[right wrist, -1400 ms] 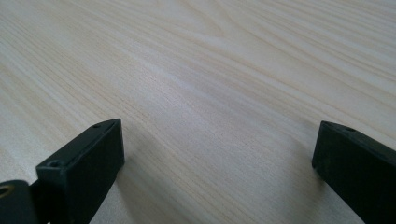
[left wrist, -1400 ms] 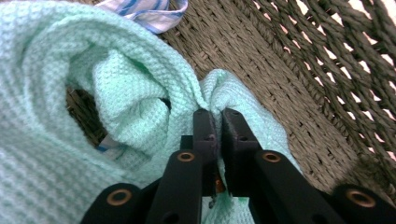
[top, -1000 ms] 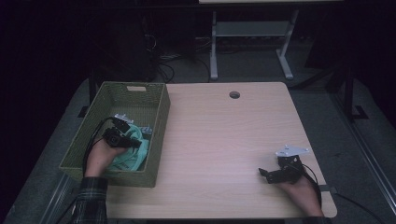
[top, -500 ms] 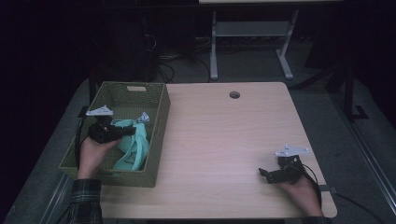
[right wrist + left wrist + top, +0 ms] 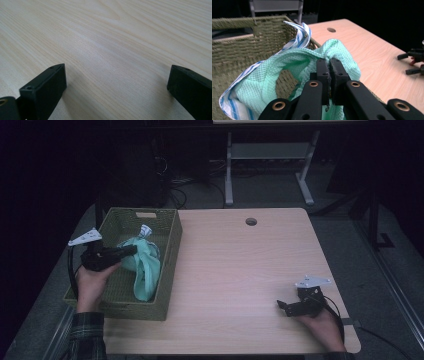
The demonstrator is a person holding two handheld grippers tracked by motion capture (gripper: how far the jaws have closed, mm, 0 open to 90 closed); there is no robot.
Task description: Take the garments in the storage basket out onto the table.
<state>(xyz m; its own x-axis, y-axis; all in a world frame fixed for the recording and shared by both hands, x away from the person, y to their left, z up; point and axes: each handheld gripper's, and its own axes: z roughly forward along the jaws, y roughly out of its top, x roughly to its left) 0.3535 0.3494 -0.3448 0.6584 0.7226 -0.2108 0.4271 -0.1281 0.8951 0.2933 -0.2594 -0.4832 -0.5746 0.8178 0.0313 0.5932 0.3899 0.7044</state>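
Note:
A mint-green towel [image 5: 142, 267] with a blue-striped white edge [image 5: 297, 37] hangs over the olive woven basket [image 5: 165, 227] at the table's left. My left gripper [image 5: 131, 251] is shut on a bunched fold near the towel's top, and the rest drapes down into the basket. In the left gripper view the jaws [image 5: 330, 62] pinch the green cloth [image 5: 287, 60] tightly. My right gripper [image 5: 281, 306] rests low on the wooden table [image 5: 240, 265] near the front right corner. It is open, with bare wood between its fingers [image 5: 117, 72].
The basket's near wall [image 5: 130, 310] sits at the table's front left edge. A round cable hole [image 5: 251, 221] lies at the back middle. A metal stand [image 5: 265, 150] and cables are on the dark floor behind. The right gripper [image 5: 414, 61] appears far off in the left gripper view.
My left gripper has risen and drifted left with the towel in it, so the cloth is now pulled up and hangs stretched above the basket floor. The right hand stayed put.

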